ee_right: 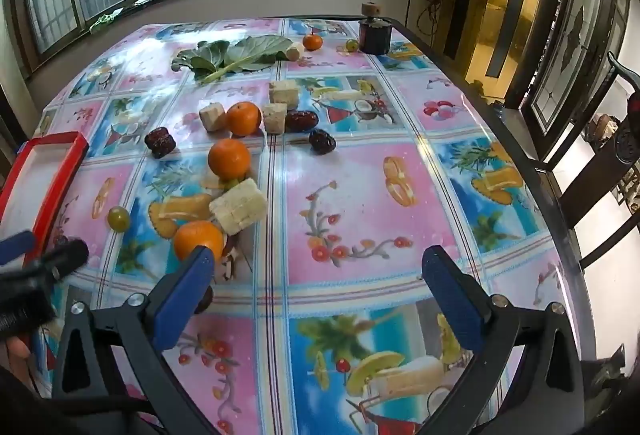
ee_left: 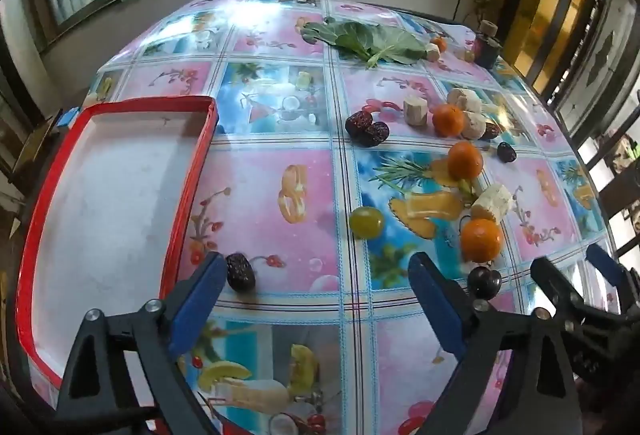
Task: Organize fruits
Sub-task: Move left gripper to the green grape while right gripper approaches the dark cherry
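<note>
Fruit lies scattered on the patterned tablecloth: three oranges [ee_left: 481, 239] [ee_right: 229, 159], a green grape [ee_left: 365, 222] [ee_right: 118, 219], several dark red dates [ee_left: 366, 129] [ee_right: 160, 143] and a dark round fruit [ee_left: 484, 282]. One date [ee_left: 240, 272] lies just outside my left gripper's left finger. A white tray with a red rim [ee_left: 192, 171] [ee_right: 60, 171] sits at the left with nothing in it. My left gripper [ee_left: 318, 263] [ee_right: 40, 249] hovers open over bare cloth. My right gripper [ee_right: 320, 259] [ee_left: 576, 267] is open too, its left finger beside the nearest orange [ee_right: 199, 239].
Pale cut chunks [ee_left: 492, 202] [ee_right: 238, 211] lie among the fruit. A green leaf [ee_left: 372, 41] [ee_right: 236, 55], a small orange [ee_right: 312, 42], another grape [ee_right: 351, 45] and a dark jar [ee_right: 374, 35] are at the far edge. A dark chair [ee_right: 600, 163] stands to the right.
</note>
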### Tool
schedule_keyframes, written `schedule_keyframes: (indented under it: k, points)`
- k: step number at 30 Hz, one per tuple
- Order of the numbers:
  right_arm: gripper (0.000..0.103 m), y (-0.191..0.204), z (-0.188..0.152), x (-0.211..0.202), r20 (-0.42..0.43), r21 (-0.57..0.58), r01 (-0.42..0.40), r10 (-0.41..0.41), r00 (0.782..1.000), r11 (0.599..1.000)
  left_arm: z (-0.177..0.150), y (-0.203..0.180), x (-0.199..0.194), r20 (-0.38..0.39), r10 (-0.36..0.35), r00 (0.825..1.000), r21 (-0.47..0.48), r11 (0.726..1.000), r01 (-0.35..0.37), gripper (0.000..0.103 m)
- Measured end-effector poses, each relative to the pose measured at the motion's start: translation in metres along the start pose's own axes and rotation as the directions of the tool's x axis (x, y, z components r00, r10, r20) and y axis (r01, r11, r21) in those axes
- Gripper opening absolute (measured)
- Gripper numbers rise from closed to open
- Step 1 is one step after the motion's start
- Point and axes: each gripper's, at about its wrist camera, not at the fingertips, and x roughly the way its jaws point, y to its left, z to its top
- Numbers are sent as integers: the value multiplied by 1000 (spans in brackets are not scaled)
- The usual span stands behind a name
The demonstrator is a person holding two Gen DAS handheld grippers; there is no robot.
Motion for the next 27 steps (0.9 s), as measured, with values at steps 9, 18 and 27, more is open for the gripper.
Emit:
schedule_keyframes:
  k: [9,18,27]
  points:
    - [103,4,-19,-3,-16,5,-93,93,996,996,4,21,4,-26,-85,996,37,996,86,92]
    - [87,30,-23,-2,-34,-39,-176,174,984,984,-1,16,2,-47,-196,979,225,953,202,92]
    - [74,54,-27,25,-109,-100,-149,138,984,984,9,-7,32,-169,-284,944,303,896,324,69]
